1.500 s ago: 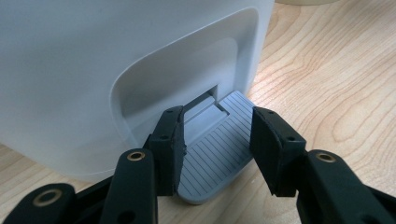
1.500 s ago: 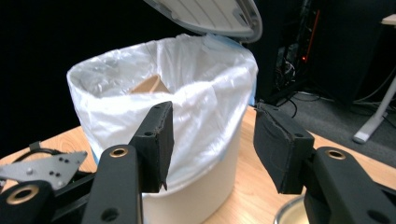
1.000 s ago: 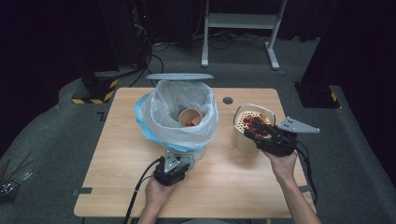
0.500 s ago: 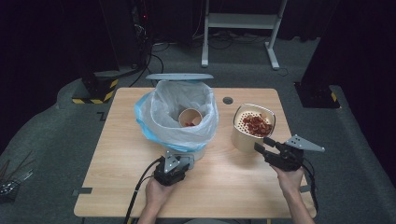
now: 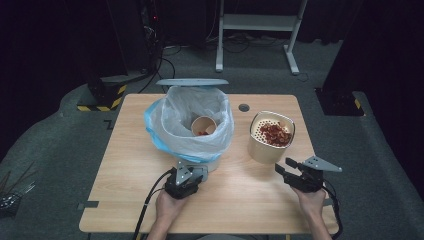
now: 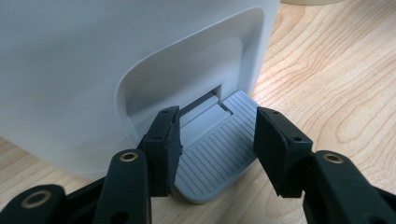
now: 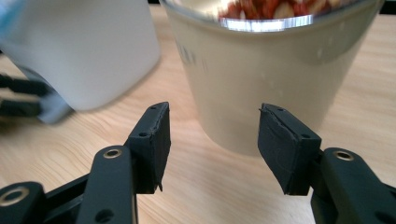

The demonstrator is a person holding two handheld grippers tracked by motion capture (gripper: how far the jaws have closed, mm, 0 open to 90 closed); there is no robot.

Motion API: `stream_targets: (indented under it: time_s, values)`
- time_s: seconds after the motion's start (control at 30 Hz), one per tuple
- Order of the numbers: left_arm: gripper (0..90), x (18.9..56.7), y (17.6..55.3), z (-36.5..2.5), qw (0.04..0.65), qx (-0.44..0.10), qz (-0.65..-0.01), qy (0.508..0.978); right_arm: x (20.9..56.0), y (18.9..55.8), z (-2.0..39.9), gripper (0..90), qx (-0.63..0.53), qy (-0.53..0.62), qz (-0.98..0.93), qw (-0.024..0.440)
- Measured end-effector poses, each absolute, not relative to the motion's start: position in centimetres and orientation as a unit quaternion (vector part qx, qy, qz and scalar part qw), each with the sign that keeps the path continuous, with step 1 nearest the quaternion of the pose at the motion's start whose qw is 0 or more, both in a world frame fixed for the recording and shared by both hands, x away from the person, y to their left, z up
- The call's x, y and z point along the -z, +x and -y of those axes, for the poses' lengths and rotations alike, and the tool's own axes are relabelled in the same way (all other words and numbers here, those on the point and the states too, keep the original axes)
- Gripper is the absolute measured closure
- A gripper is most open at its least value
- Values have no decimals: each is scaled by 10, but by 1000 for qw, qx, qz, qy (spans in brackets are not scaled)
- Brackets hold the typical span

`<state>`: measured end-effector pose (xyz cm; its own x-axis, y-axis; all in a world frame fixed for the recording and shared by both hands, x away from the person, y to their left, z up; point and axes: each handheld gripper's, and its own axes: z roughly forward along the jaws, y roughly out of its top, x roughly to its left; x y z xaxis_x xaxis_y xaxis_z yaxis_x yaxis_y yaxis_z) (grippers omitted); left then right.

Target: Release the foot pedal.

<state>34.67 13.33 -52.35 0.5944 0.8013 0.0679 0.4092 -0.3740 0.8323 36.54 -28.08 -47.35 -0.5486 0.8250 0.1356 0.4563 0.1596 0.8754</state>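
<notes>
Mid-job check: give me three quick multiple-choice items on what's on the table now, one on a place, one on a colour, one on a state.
1. Where does the paper cup sit?
A. inside the bagged bin
B. on the bare table
C. inside the cream container

2. What colour is the bin's foot pedal?
A. red
B. grey
C. yellow

3. How is the right gripper?
A. shut on the cream container
B. open, short of the container
C. holding the paper cup

Answers:
1 A, the high view shows the cup down in the bag.
2 B, the ribbed pedal between the left gripper fingers is grey.
3 B, its fingers stand apart, holding nothing.
</notes>
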Motion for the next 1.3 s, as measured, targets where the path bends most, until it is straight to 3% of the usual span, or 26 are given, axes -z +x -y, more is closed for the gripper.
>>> stream_targets:
  time_s: [0.5,1.0,1.3]
  values:
    - [508,523,346,-133,406,-245,-379,794,509,372,286,433,-410,471,-758,189]
    - [505,523,346,-133,407,-245,-381,793,522,373,287,396,-362,492,-769,188]
    - [456,523,346,-134,417,-232,-389,788,522,373,287,376,-357,482,-777,190]
